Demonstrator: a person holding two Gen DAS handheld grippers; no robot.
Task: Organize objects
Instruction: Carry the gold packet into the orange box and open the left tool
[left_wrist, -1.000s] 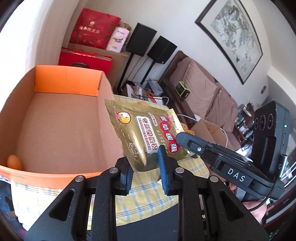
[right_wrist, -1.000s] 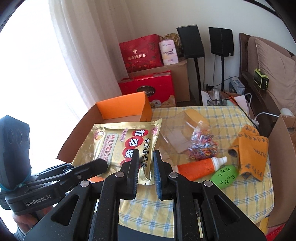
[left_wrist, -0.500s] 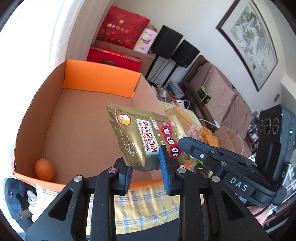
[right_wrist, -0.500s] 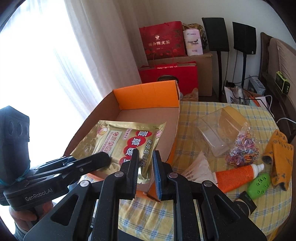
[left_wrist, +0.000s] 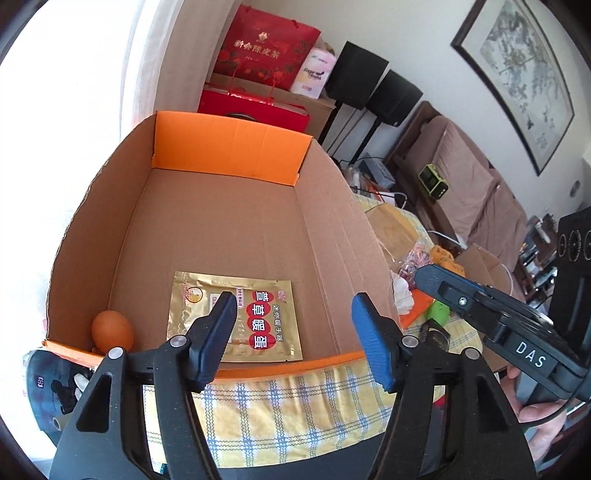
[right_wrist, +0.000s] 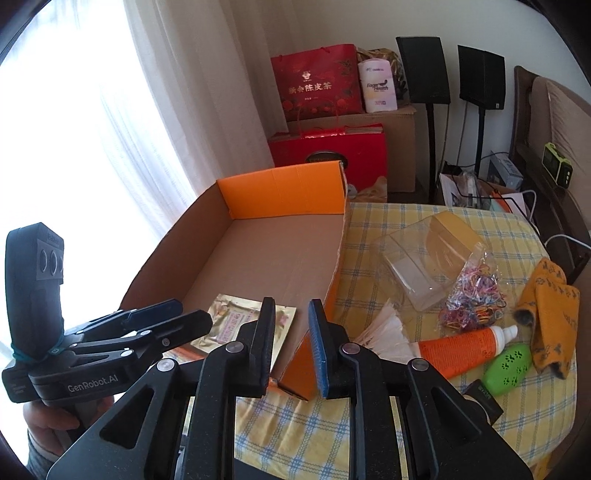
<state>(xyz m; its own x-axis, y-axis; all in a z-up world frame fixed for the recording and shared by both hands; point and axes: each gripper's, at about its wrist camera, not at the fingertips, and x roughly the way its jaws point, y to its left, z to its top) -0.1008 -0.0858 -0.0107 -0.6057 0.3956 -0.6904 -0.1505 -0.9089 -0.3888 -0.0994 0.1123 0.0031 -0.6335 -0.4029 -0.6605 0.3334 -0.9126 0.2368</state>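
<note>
A gold foil pouch (left_wrist: 236, 321) with red printed circles lies flat on the floor of the open cardboard box (left_wrist: 229, 155), near its front wall. My left gripper (left_wrist: 293, 299) hovers just above the pouch, its jaws opening wide with nothing between them. An orange-brown egg (left_wrist: 112, 329) rests in the box's near left corner. My right gripper (right_wrist: 291, 302) hangs over the box's right wall, its jaws opening a little and holding nothing. In the right wrist view the left gripper (right_wrist: 192, 314) stands beside the pouch (right_wrist: 232, 325).
On the yellow checked tablecloth (right_wrist: 406, 218) right of the box lie a clear plastic case (right_wrist: 417, 266), a bag of coloured rubber bands (right_wrist: 472, 295), a white shuttlecock (right_wrist: 384, 328), an orange tube (right_wrist: 458, 350), a green holder (right_wrist: 511, 367) and an orange cloth (right_wrist: 550, 314).
Both grippers carried the pouch over the box and lowered it. Both jaws have opened, the left widely, and the pouch now lies on the box floor.
</note>
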